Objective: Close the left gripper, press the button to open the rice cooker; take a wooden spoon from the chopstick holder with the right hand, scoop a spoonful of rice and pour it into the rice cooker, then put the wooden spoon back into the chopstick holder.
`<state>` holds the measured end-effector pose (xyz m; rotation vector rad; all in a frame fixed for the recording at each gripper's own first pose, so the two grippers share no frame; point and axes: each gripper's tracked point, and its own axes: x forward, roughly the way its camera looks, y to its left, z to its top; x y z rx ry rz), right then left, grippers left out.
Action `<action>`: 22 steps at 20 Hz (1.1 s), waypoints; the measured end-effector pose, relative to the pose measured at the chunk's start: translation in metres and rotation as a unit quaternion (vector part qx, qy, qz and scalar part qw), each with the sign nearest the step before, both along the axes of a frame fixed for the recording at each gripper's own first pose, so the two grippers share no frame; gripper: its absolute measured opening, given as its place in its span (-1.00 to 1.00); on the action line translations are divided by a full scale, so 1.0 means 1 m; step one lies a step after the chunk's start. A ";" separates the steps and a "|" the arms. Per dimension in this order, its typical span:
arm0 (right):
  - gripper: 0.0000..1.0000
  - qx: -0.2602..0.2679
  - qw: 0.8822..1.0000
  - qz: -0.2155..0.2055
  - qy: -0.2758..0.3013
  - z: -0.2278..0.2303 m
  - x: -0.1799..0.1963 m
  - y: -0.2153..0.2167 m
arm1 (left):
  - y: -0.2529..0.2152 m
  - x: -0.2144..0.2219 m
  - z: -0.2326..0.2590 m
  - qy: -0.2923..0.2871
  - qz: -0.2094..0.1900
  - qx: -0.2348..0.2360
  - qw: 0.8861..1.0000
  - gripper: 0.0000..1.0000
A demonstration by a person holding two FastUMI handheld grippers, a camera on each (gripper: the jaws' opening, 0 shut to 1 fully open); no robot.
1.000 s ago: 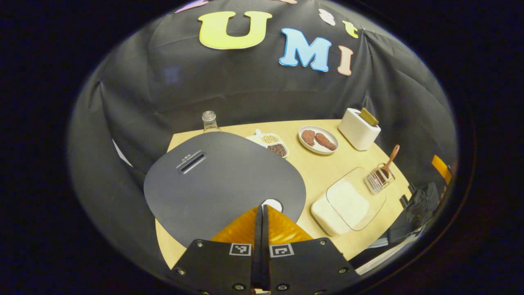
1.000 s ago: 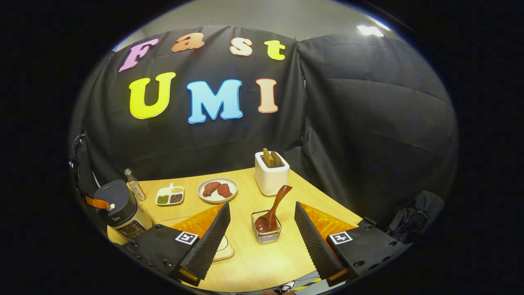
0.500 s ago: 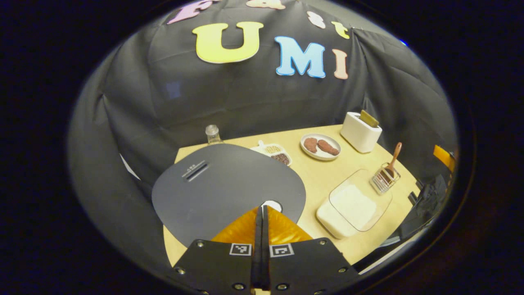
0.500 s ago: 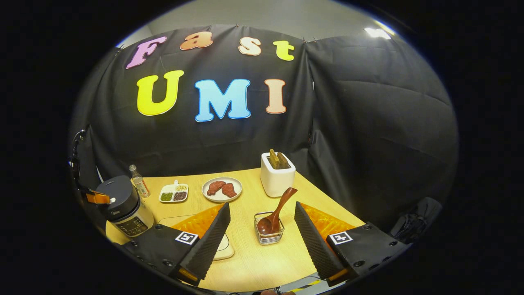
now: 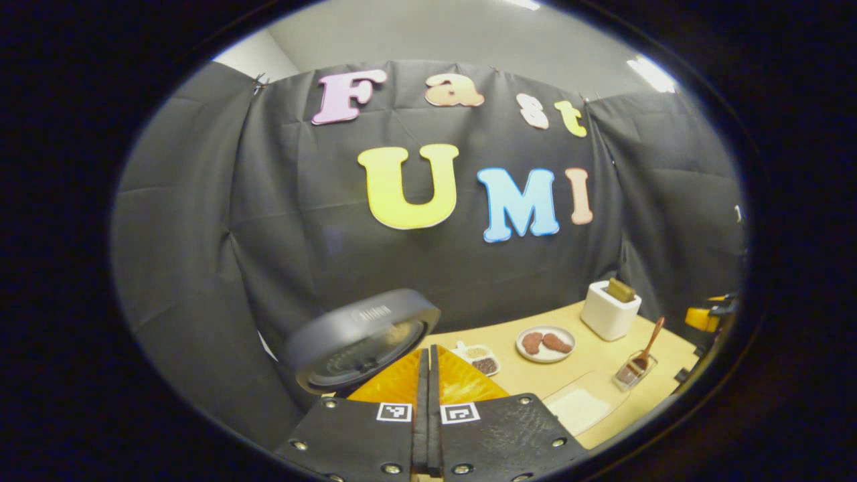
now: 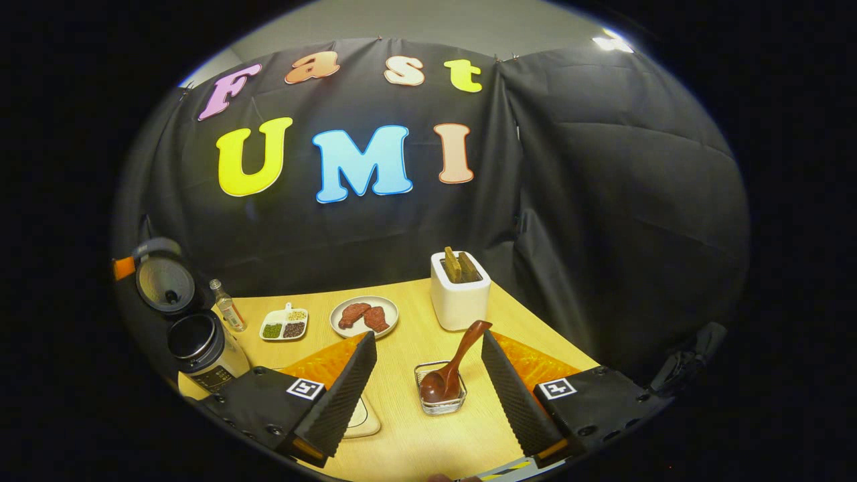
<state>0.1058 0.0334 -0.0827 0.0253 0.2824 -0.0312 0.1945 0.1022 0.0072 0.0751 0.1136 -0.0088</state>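
Dark rice cooker (image 6: 201,351) stands at the counter's (image 6: 408,428) left end, lid (image 6: 164,281) up! Left gripper (image 5: 427,358) has its fingers pressed together, empty, beside the lid. Right gripper (image 6: 428,368) hovers, fingers wide apart, flanking the wooden spoon (image 6: 452,368) in the chopstick holder (image 6: 440,395).

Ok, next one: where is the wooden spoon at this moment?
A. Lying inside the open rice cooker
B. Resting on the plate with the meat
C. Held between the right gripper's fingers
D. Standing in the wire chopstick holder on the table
D. In the right gripper view the wooden spoon stands bowl-down in the wire chopstick holder, its handle leaning up and right, while the right gripper is open on either side and touches neither.
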 end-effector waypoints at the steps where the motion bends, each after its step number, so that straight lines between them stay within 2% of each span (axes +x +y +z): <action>1: 1.00 -0.003 1.000 0.004 0.001 0.000 0.007 -0.003 | -0.002 -0.005 0.002 -0.009 0.005 0.000 1.000 -0.98; 2: 1.00 -0.004 1.000 0.008 0.005 -0.002 0.013 -0.006 | -0.002 -0.008 0.002 -0.018 0.011 0.003 1.000 -0.84; 3: 1.00 -0.004 1.000 0.011 0.011 -0.005 0.020 -0.010 | -0.007 -0.012 0.001 -0.024 0.011 0.003 1.000 -0.83; 6: 1.00 0.004 0.999 0.026 0.045 -0.021 0.040 -0.016 | -0.039 -0.023 -0.004 -0.040 -0.011 -0.026 0.999 0.23; 8: 1.00 0.001 0.997 0.038 0.071 -0.032 0.052 -0.020 | -0.046 -0.026 -0.014 -0.031 0.004 -0.026 0.999 0.94; 11: 1.00 0.006 0.995 0.039 0.090 -0.041 0.072 -0.035 | -0.055 -0.029 -0.032 -0.005 0.033 -0.029 0.999 0.96; 14: 1.00 0.042 0.990 0.032 0.130 -0.067 0.087 -0.045 | -0.057 -0.035 -0.043 0.014 0.058 -0.042 0.997 0.97; 18: 0.96 0.091 0.979 0.029 0.182 -0.110 0.104 -0.053 | -0.050 -0.043 -0.053 0.039 0.093 -0.044 0.994 0.97; 19: 0.96 0.104 0.975 0.028 0.195 -0.121 0.109 -0.054 | -0.048 -0.045 -0.055 0.043 0.101 -0.044 0.993 0.92; 20: 0.87 0.120 0.971 0.028 0.204 -0.132 0.115 -0.052 | -0.049 -0.046 -0.058 0.048 0.108 -0.044 0.992 0.94; 21: 0.96 0.135 0.967 0.031 0.212 -0.142 0.122 -0.050 | -0.050 -0.048 -0.062 0.053 0.114 -0.044 0.991 0.94; 22: 0.96 0.143 0.963 0.033 0.224 -0.155 0.128 -0.048 | -0.052 -0.050 -0.063 0.058 0.119 -0.043 0.990 0.96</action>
